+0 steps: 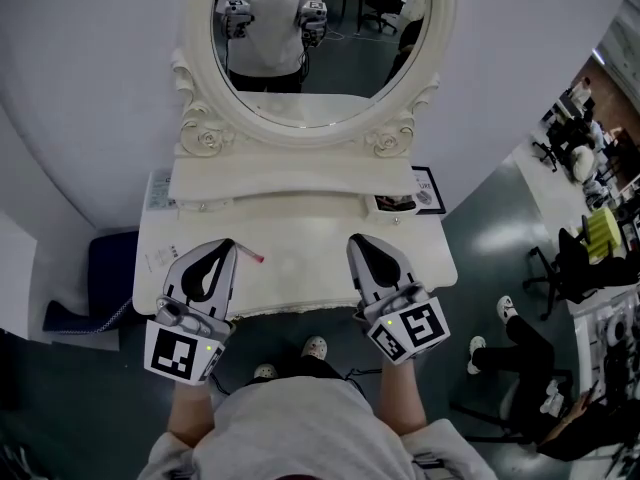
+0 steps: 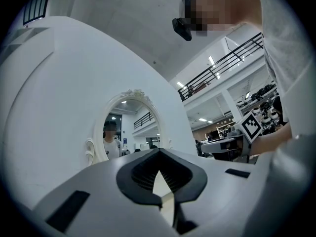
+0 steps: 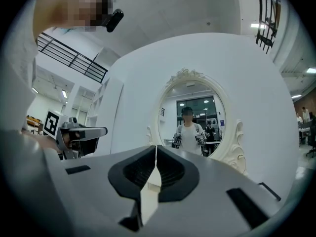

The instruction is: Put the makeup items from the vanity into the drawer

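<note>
The white vanity [image 1: 300,230] with its oval mirror [image 1: 320,43] stands right in front of me. A thin pink makeup stick [image 1: 250,256] lies on the top, just right of my left gripper's tip. At the back right a small dark item [image 1: 395,204] sits beside a black-framed card [image 1: 428,190]. My left gripper [image 1: 230,242] hovers over the front left of the top, jaws together and empty. My right gripper [image 1: 356,238] is over the front right, also shut on nothing. Each gripper view shows closed jaws, left [image 2: 158,151] and right [image 3: 156,147], facing the mirror [image 3: 190,112].
A dark blue seat [image 1: 110,268] stands on the floor left of the vanity. Another person's legs [image 1: 520,340] and office chairs [image 1: 565,258] are to the right. A printed sheet [image 1: 158,190] lies at the back left of the top.
</note>
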Demonstrator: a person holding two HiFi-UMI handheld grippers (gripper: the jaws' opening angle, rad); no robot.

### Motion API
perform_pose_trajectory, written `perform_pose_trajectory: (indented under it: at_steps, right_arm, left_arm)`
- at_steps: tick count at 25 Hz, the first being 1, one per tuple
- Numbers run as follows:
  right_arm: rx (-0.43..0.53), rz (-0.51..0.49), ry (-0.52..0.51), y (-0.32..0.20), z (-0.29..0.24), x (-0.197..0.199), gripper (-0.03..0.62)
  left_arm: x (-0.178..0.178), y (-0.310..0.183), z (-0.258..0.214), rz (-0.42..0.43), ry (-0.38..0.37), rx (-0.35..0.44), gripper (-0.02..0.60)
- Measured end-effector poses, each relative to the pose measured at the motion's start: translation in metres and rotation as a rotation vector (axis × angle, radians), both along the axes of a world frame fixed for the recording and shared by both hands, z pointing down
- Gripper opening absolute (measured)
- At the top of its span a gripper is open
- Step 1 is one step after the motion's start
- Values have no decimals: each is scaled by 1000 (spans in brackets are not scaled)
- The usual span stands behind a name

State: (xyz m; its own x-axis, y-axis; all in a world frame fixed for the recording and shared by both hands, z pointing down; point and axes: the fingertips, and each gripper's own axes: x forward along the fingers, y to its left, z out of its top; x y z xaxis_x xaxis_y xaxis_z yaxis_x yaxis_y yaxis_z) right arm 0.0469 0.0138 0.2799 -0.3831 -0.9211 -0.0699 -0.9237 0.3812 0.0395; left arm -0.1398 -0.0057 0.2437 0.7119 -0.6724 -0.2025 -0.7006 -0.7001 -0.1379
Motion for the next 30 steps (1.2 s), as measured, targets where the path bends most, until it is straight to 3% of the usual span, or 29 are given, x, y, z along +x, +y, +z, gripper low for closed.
perform_pose_trajectory:
  at_steps: [30]
  right_arm:
    - [46, 9, -32, 22, -11, -30, 25]
  left_arm:
    - [-23, 16, -3, 29, 19, 12, 11]
